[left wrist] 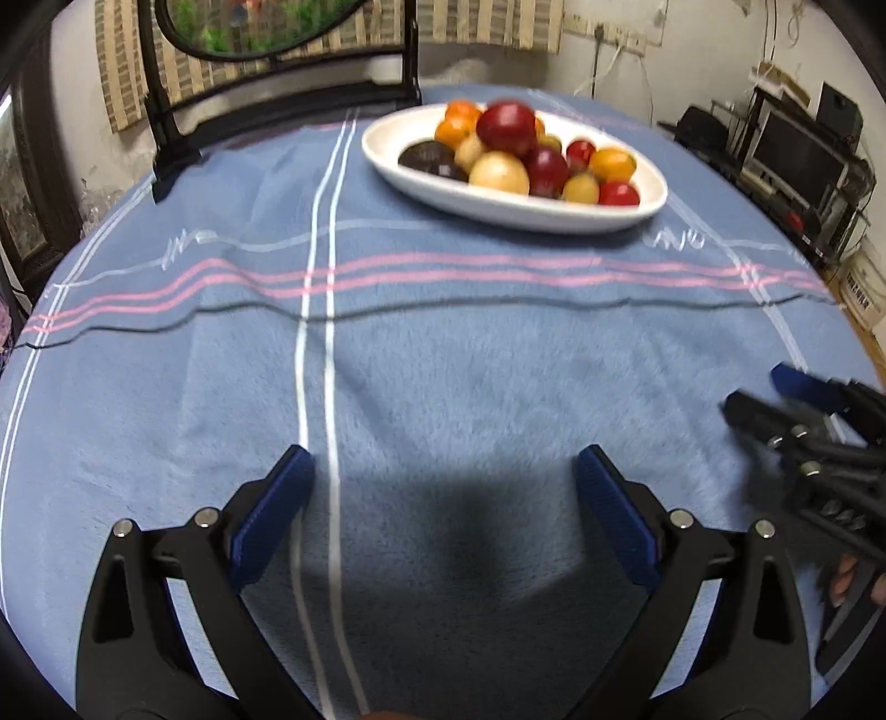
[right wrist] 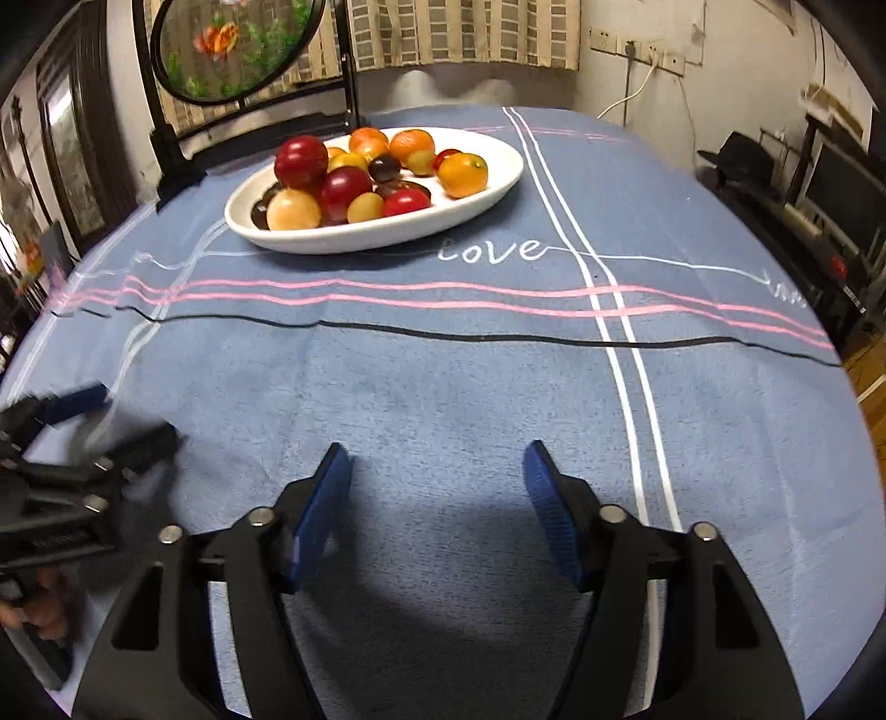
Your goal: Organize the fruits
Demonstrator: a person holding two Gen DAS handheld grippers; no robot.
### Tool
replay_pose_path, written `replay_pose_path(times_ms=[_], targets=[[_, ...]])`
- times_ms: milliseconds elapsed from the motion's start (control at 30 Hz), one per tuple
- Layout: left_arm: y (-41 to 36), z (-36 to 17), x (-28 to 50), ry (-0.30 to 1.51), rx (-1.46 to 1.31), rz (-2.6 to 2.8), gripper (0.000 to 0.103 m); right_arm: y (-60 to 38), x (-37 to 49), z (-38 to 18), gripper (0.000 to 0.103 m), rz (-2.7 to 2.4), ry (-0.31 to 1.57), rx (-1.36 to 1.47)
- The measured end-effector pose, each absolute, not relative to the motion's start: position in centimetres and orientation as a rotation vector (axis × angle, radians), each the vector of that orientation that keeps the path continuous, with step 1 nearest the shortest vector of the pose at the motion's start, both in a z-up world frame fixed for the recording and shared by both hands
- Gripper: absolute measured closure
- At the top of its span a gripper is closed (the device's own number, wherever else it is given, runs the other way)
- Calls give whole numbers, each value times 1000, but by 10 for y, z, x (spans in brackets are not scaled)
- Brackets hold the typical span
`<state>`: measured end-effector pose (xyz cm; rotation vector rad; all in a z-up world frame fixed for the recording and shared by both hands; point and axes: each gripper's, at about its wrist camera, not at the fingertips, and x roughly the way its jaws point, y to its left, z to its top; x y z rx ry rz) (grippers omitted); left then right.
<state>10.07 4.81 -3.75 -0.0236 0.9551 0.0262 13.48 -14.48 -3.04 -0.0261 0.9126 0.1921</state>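
Held the left hand-held gripper [left wrist: 443, 471] low over the near part of the bench [left wrist: 443, 360], blue pads spread wide apart, nothing between them. Kept the right hand-held gripper [right wrist: 437, 471] at much the same height, its pads likewise parted and empty. Hovered side by side, near each other, each just visible at the edge of the other's view: right one [left wrist: 775, 399] blurred at the far right of the left wrist view, left one [right wrist: 99, 415] blurred at the far left of the right wrist view.

Lay well ahead of both, at the far end of the blue striped cloth [right wrist: 443, 387]: a white oval dish [left wrist: 515, 213] heaped with fruits [left wrist: 520, 152]. Sat ahead and somewhat right of the left hand-held gripper; ahead and somewhat left of the right one [right wrist: 382, 238]. Showed red, orange, pale yellow and dark purple pieces piled together, a large red one [right wrist: 302, 160] on top at the left end of the pile in the right wrist view, an orange one [right wrist: 464, 174] at the right end. Well apart from either set of pads, with bare cloth, pink stripes and a dark line in between.

Stood behind the dish: a dark framed round screen [right wrist: 238, 50] on a stand at the bench's far edge.
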Motion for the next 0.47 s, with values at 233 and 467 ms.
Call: replay_pose_path(times_ms=[233, 467], targets=[[46, -40, 100, 955, -12, 34, 2, -146, 135, -34, 1, 167, 931, -23], [46, -40, 100, 957, -17, 41, 2, -148, 136, -34, 1, 166, 939, -19]])
